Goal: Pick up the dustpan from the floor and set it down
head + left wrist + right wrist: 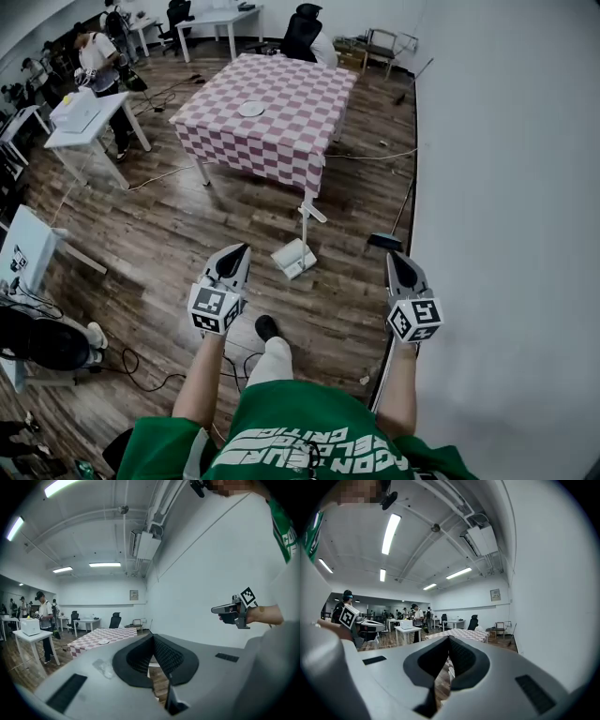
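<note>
Dustpan [293, 257], white with a thin handle that appeared to stand upright, lay on the wooden floor [187, 234] at centre frame in the head view. It sat just below the near corner of the pink-checked surface [281, 112], while a person in a green shirt held two claws out in front. Both the left claw [240, 251] and the right claw [395, 259] were closed and empty, and each claw's own view showed its pads pressed together with nothing between them. The likeliest slip from here looked to be a reach made with the jaws unparted: closed tips would only nudge the light pan across the boards or knock its handle over. Clutter close by posed a second hazard. A dark-headed broom [384, 241] lay by the white wall [506, 187] just right of the pan, and the surface's leg stood just behind it, so a careless sweep could catch either. A grip taken on one edge of the pan, or low on the handle, might also let it swing and tip. In the frame the pan sat between the two claws, ahead of both and nearer the left one, down on the floor and touching neither. The right claw pointed along the wall, well apart from it.
</note>
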A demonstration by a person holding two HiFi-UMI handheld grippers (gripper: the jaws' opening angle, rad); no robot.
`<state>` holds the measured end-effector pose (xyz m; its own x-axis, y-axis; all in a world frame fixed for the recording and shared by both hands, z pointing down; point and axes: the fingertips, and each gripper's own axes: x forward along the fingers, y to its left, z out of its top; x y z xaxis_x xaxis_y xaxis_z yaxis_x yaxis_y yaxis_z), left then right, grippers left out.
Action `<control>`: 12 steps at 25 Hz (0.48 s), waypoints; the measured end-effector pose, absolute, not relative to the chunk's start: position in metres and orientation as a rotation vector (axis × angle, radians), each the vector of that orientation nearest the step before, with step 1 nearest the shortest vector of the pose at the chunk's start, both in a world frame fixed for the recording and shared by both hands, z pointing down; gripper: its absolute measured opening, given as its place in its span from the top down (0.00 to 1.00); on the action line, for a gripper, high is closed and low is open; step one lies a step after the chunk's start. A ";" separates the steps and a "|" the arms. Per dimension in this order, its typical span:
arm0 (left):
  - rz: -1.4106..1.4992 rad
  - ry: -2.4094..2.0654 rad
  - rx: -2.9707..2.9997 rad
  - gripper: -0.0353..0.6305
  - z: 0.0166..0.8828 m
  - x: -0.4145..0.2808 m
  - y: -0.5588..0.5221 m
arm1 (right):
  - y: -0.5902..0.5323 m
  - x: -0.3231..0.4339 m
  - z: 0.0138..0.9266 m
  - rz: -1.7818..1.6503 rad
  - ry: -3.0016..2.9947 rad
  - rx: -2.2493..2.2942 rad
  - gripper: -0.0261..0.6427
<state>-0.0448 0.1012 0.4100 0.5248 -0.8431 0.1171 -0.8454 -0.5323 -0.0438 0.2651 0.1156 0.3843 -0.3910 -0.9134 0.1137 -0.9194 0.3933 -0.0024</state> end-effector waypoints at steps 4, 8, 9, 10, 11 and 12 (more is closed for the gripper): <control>0.185 -1.501 2.723 0.94 0.410 -0.072 0.054 | 0.069 0.237 0.382 0.109 -2.531 1.666 0.95; 0.136 -1.513 2.697 0.94 0.405 -0.100 0.011 | 0.025 0.209 0.374 0.102 -2.518 1.642 0.95; 0.121 -1.515 2.692 0.94 0.405 -0.106 0.002 | 0.016 0.202 0.373 0.098 -2.516 1.634 0.95; 0.110 -1.513 2.689 0.94 0.406 -0.111 -0.006 | 0.007 0.195 0.372 0.094 -2.513 1.626 0.95; 0.105 -1.510 2.688 0.94 0.406 -0.116 -0.015 | -0.002 0.189 0.372 0.090 -2.512 1.620 0.95; 0.104 -1.506 2.688 0.94 0.407 -0.120 -0.023 | -0.010 0.183 0.371 0.088 -2.509 1.616 0.95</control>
<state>-0.1199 -0.0227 0.4068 0.5210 -0.8491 0.0872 -0.8530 -0.5216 0.0184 0.1826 -0.0096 0.3713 -0.4058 -0.8995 0.1618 -0.9086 0.4162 0.0349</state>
